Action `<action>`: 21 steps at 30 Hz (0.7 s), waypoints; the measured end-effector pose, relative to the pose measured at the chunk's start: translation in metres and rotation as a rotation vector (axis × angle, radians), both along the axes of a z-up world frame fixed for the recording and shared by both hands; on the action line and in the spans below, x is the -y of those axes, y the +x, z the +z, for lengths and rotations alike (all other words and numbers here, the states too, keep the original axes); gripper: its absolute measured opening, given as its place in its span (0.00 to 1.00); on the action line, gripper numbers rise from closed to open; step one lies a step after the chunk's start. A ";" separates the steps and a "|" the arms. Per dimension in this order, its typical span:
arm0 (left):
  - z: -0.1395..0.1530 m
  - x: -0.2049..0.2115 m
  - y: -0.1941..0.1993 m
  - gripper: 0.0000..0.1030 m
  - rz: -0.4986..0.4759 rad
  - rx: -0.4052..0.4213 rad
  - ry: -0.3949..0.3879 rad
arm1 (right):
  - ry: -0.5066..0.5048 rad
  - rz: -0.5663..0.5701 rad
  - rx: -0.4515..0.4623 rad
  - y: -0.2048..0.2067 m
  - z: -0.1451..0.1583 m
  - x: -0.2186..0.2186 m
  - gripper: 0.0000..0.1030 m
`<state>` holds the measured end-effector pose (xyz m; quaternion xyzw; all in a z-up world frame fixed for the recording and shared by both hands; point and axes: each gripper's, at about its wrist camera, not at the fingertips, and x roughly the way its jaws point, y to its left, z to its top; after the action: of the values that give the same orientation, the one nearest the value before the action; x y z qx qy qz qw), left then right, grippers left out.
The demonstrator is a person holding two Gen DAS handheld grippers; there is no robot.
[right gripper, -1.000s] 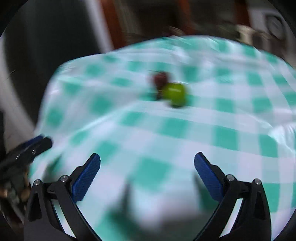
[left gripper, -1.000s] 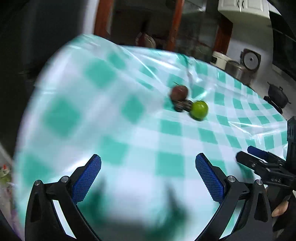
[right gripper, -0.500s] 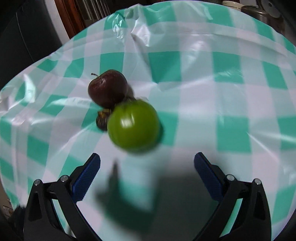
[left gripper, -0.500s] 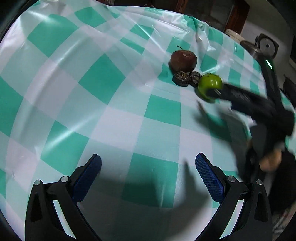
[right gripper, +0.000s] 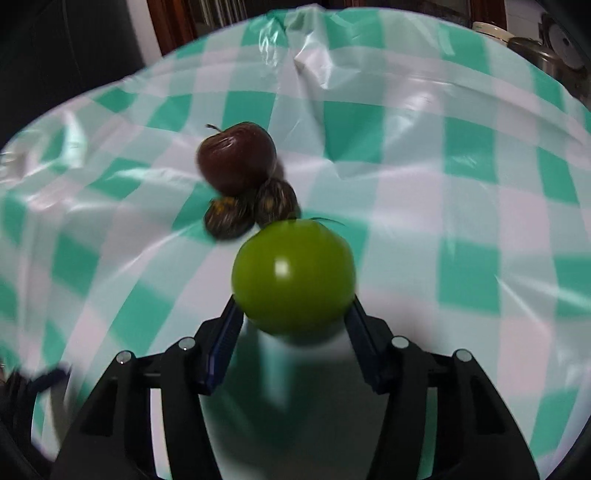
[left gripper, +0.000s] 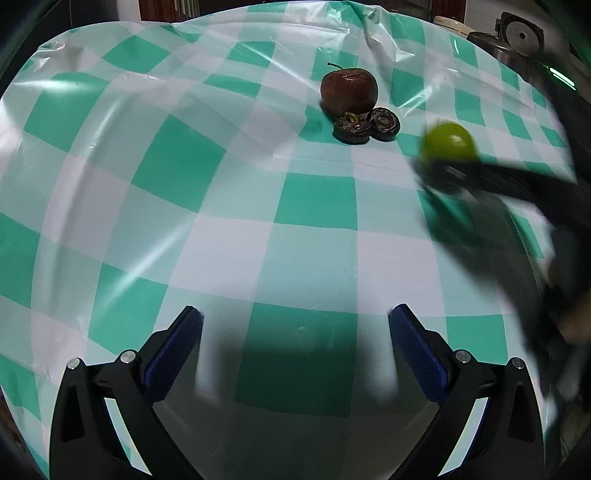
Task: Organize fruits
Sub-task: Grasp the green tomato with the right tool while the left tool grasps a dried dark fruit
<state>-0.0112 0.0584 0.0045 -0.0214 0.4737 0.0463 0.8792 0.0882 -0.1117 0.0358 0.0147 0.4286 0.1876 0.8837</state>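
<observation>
A green round fruit (right gripper: 291,273) sits between the blue pads (right gripper: 221,343) of my right gripper (right gripper: 293,308), whose jaws are closing and touch both its sides. In the left wrist view that fruit (left gripper: 448,140) is blurred, in the right gripper (left gripper: 439,171), a gap to the right of the other fruits. A dark red apple (left gripper: 349,90) with a stem rests on the checked tablecloth (left gripper: 184,166), and two small dark wrinkled fruits (left gripper: 351,129) lie against its front. My left gripper (left gripper: 295,314) is open and empty, well short of them.
The green-and-white plastic cloth is wrinkled near its far edge (left gripper: 373,33). A rice cooker and pots (left gripper: 519,35) stand beyond the table at the back right. A person's hand (left gripper: 572,321) holds the right gripper at the right edge.
My right gripper came in over the green fruit and its jaws narrowed onto it. The fruit now sits farther right of the dark fruits. The left gripper dropped closer to the cloth.
</observation>
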 end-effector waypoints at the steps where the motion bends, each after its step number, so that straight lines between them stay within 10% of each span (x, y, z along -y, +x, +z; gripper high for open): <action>1: 0.000 0.000 0.000 0.96 0.001 0.000 0.001 | 0.007 -0.001 0.013 -0.016 0.001 0.015 0.38; 7: -0.002 0.011 0.047 0.96 -0.034 -0.013 -0.006 | 0.022 0.000 0.010 -0.061 -0.002 0.072 0.26; 11: -0.003 0.020 0.104 0.96 -0.034 -0.014 -0.028 | 0.048 0.002 0.006 -0.066 0.000 0.083 0.83; 16: -0.004 0.031 0.160 0.89 -0.027 -0.005 0.002 | 0.107 -0.044 -0.027 -0.061 -0.001 0.095 0.83; 19: -0.002 0.029 0.175 0.72 -0.026 0.022 0.005 | 0.162 -0.076 -0.041 -0.058 -0.003 0.105 0.87; 21: 0.001 0.031 0.174 0.40 -0.072 0.047 -0.001 | 0.186 -0.092 -0.054 -0.057 -0.005 0.110 0.88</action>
<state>0.1624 0.0278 0.0059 -0.0058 0.4536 0.0142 0.8911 0.0317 -0.2216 0.0310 0.1214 0.4316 0.1855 0.8744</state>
